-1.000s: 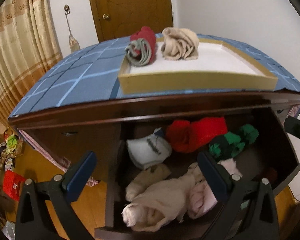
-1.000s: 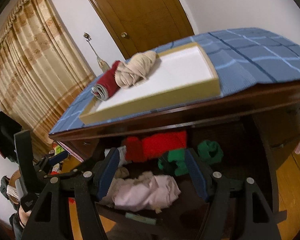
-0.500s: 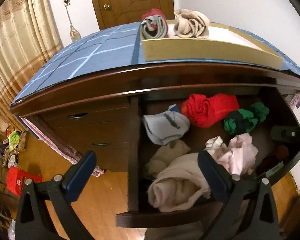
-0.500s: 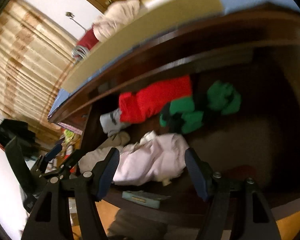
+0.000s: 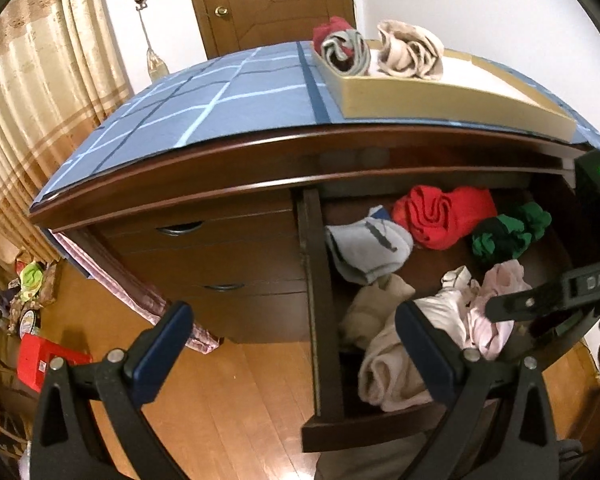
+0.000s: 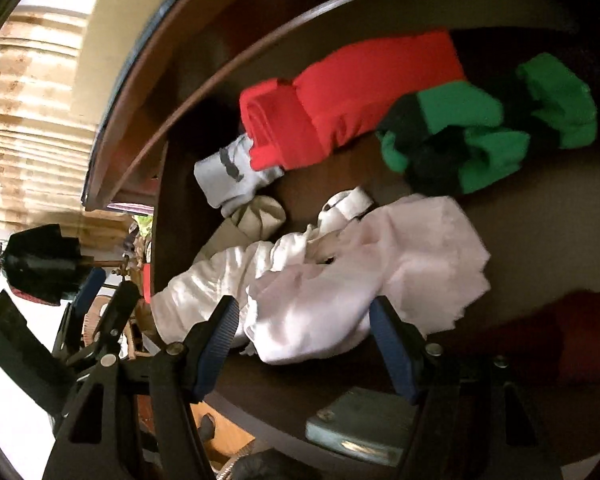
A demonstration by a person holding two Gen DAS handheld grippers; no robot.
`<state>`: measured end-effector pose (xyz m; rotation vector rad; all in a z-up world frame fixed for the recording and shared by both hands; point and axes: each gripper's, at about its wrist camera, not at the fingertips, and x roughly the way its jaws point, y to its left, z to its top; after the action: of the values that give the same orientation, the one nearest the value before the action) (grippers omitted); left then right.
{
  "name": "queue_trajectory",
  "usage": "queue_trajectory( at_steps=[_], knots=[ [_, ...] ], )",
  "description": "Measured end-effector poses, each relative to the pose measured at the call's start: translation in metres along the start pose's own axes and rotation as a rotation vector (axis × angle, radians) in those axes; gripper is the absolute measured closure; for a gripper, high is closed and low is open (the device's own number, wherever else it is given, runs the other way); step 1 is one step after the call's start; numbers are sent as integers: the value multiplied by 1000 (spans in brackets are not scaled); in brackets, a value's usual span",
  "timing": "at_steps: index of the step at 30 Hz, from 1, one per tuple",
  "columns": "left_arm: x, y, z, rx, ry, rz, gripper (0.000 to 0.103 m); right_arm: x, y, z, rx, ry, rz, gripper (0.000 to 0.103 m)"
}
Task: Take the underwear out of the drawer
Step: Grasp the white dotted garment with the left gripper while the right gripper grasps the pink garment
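Pale pink fabric, a crumpled garment [image 6: 364, 272], lies directly ahead of the right hand-held gripper [image 6: 304, 344], partly between its two blue pads, inside the open drawer [image 5: 320, 320]. The jaws stand apart and no pad is seen pressing on the cloth; the right hand-held gripper is released. Whether the fingertips already touch the fabric cannot be told, as the right wrist view is blurred.

The left hand-held gripper [image 5: 292, 344] is also released and grasps nothing. Its left finger hangs over the wooden floor outside the drawer; its right finger stands over a cream roll [image 5: 384, 360] at the front of the drawer.

Progress, as judged from the layout:
- Done: the drawer is open, and two rolled items, one red and grey [image 5: 342, 48], one beige [image 5: 410, 54], already sit in the yellow tray [image 5: 440, 100] on the surface above and beyond both grippers.
- Left: beyond the right hand-held gripper remain a red roll [image 6: 340, 96], a green and black item [image 6: 484, 128], a grey-white item [image 6: 230, 176] and a beige roll [image 6: 256, 216], besides the pink garment and the cream roll.

Hard to make out:
- A dark red shape [image 6: 580, 336] to the right of the right hand-held gripper is in shadow and cannot be identified.
- The drawer's right wall is hidden behind the right hand-held gripper's body in the left wrist view.
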<state>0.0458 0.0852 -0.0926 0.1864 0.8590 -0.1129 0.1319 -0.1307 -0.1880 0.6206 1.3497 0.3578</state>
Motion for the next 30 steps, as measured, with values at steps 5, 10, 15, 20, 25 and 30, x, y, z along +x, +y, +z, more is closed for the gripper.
queue_trajectory(
  at_steps=[5,10,15,20,25,30],
  knots=[
    [0,7,-1,-11,-3,-6,1,19,0,6,10,42,-51,32],
    [0,5,-1,11,-2,-22,0,29,5,7,5,43,-85,32],
    [-1,2,1,33,-4,-33,1,31,9,5,-40,37,-99,45],
    [-2,-4,3,66,-1,-49,0,25,3,-2,-66,9,-108,74],
    [-2,-18,8,133,10,-108,1,-2,-3,-14,-122,-91,-90,77],
    [7,-48,13,237,46,-176,1,-35,-16,-25,-122,-207,-57,77]
  ],
)
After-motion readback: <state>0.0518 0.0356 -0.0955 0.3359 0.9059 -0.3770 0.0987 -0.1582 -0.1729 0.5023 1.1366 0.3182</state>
